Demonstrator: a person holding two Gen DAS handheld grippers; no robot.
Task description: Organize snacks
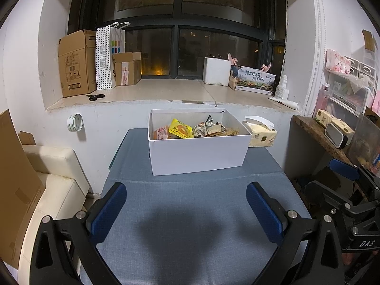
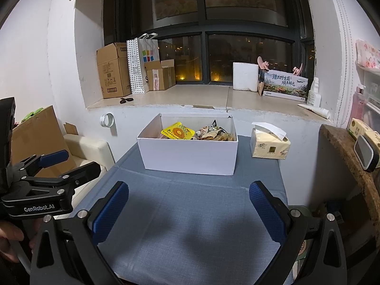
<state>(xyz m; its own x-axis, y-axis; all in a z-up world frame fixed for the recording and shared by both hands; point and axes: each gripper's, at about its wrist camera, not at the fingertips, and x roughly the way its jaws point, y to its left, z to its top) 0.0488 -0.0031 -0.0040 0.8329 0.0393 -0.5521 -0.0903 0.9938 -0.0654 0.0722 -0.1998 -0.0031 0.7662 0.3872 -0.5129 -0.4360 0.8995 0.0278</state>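
Observation:
A white box stands at the far end of a blue-clothed table. Several snack packets lie inside it, among them a yellow packet and crumpled brown and silver ones. My left gripper is open and empty, held over the near part of the table, short of the box. My right gripper is open and empty too, at the same distance. Each gripper shows at the edge of the other's view.
A tissue pack sits right of the box. A window ledge behind holds cardboard boxes, paper bags, scissors, a foam block and a printed carton. A cream seat stands left, a wooden shelf right.

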